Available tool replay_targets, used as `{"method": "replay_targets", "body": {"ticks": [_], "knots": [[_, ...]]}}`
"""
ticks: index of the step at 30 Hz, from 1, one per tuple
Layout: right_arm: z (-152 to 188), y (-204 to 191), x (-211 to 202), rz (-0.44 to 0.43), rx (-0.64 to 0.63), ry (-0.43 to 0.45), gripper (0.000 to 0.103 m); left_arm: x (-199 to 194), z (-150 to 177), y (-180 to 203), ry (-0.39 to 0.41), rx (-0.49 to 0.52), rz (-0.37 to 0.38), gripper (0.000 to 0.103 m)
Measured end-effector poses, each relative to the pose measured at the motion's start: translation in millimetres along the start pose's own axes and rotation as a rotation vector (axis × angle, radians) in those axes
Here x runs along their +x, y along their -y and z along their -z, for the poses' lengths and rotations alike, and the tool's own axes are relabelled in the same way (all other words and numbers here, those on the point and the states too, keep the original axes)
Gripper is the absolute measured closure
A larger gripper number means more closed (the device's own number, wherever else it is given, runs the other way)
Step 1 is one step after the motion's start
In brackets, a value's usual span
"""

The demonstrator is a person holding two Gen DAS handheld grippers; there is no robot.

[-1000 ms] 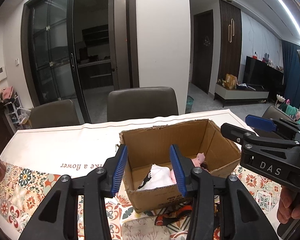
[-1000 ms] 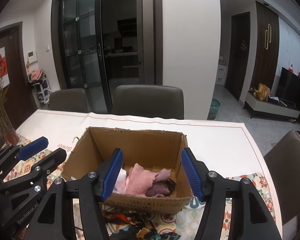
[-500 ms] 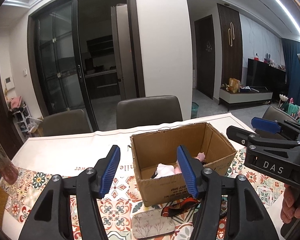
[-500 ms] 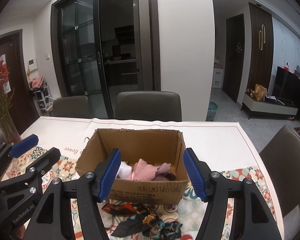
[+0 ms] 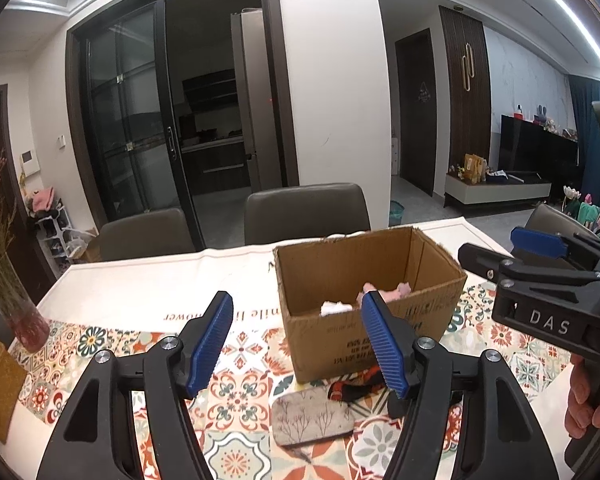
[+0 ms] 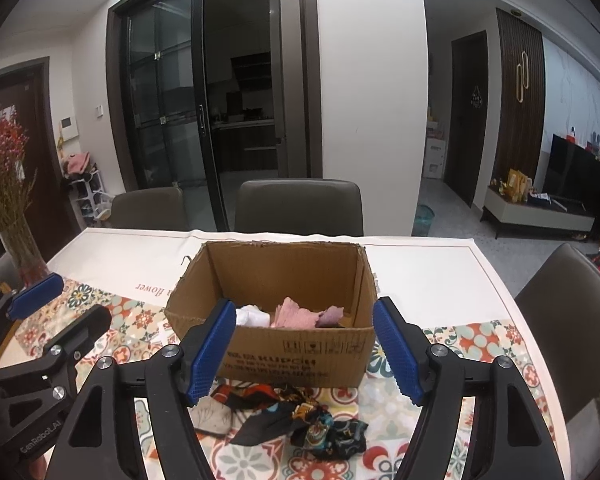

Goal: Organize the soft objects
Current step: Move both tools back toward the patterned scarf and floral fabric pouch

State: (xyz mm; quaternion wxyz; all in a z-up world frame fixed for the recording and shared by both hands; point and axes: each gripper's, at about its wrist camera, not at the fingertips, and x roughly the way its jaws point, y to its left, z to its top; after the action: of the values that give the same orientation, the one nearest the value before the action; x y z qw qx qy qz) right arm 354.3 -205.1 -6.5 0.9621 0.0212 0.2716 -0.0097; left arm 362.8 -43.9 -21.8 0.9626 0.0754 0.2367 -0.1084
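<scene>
Currently, the cardboard box [image 6: 284, 344] is sitting on the patterned tablecloth [image 6: 472, 340], holding white and pink cloths [image 6: 296, 316]. You are holding the left gripper [image 5: 300, 344] and right gripper [image 6: 304, 350] wide and empty before it. A dark scarf [image 6: 300, 420] is lying just in front of the box.

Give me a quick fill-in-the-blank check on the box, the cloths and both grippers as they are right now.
1. The pink cloth lies inside the cardboard ____.
2. The dark patterned scarf lies on the table in ____ of the box.
3. Both the left gripper and the right gripper are ____.

Missing words: box; front; open
</scene>
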Motion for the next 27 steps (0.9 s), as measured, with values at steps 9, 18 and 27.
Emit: {"method": "replay_targets", "body": {"ticks": [9, 18, 27], "knots": [[17, -11, -12, 0.011, -0.03, -0.006, 0.029, -11, 23, -3, -0.038, -0.008, -0.013, 0.036], [37, -16, -17, 0.01, -0.03, -0.038, 0.029, -22, 49, -9, -0.084, -0.023, -0.011, 0.035], [59, -16, -12, 0.019, -0.021, -0.098, 0.029, -18, 73, -10, -0.149, -0.027, 0.0, 0.034]]}}
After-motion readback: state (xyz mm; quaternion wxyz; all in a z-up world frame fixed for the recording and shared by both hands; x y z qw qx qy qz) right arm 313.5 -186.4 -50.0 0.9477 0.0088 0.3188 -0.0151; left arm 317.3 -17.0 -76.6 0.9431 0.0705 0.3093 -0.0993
